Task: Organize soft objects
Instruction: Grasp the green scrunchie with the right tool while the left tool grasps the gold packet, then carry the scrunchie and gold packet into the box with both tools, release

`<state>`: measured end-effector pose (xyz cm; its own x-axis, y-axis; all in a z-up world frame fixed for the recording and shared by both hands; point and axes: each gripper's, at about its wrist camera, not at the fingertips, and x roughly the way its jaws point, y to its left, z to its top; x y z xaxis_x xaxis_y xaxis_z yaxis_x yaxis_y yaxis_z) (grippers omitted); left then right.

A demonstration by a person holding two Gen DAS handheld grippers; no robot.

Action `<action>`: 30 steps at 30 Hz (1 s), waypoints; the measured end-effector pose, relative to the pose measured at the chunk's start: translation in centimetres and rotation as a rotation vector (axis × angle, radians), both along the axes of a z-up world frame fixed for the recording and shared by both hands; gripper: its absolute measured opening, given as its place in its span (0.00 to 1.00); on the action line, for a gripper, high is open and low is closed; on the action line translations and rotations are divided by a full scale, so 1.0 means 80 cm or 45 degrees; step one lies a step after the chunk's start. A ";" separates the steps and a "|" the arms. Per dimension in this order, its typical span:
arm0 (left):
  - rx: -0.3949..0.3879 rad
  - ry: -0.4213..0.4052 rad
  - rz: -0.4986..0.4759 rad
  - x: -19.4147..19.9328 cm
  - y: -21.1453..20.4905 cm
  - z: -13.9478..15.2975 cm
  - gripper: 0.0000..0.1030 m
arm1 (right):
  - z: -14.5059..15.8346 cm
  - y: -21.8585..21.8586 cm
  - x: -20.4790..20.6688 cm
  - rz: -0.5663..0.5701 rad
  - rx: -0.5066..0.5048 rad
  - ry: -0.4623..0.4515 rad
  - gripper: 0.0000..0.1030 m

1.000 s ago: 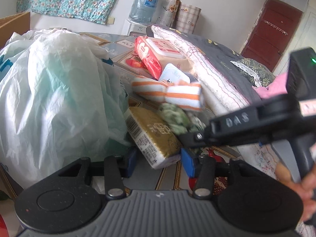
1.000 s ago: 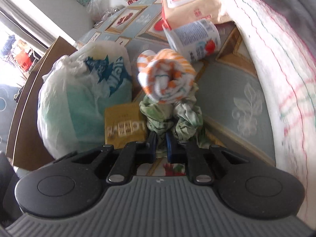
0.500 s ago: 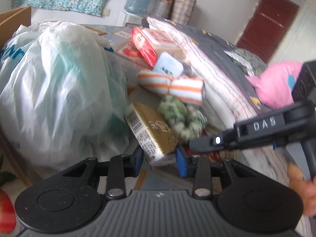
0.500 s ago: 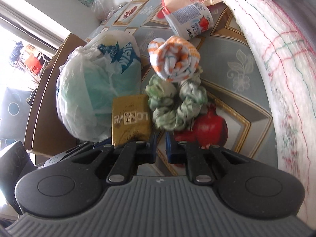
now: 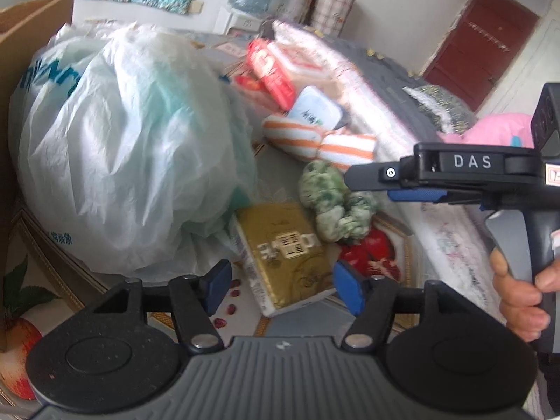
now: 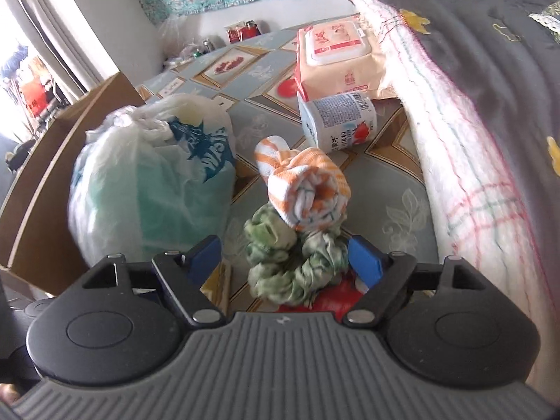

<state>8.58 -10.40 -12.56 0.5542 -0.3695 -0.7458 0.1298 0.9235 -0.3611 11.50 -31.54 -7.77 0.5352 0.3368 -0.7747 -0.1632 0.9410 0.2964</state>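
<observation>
A green scrunchie lies on the patterned tablecloth; it also shows in the left wrist view. My right gripper is open, its blue pads either side of the scrunchie, not closed on it. A rolled orange-striped towel lies just beyond it and shows in the left wrist view. My left gripper is open around the near end of a gold tissue pack. The right gripper appears from the side in the left wrist view.
A big white plastic bag fills the left, against a cardboard box. A red wet-wipes pack and a white tub lie further back. A folded quilt runs along the right.
Both grippers have opened wide. The right gripper let go of the scrunchie, pulled back, and now brackets it. The left gripper has drawn back and up from the gold pack.
</observation>
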 end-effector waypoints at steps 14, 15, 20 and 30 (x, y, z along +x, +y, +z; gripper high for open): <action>0.055 -0.025 -0.049 0.000 -0.012 -0.001 0.53 | -0.028 -0.005 0.003 -0.052 0.183 0.113 0.21; 0.059 -0.029 -0.047 -0.001 -0.012 0.000 0.52 | -0.024 -0.013 -0.001 -0.064 0.275 0.114 0.21; 0.037 -0.035 -0.006 -0.004 -0.009 0.001 0.44 | -0.013 -0.025 -0.027 -0.037 0.505 0.130 0.21; 0.030 -0.057 0.022 -0.013 -0.005 0.011 0.33 | -0.048 -0.018 -0.046 -0.084 0.581 0.251 0.21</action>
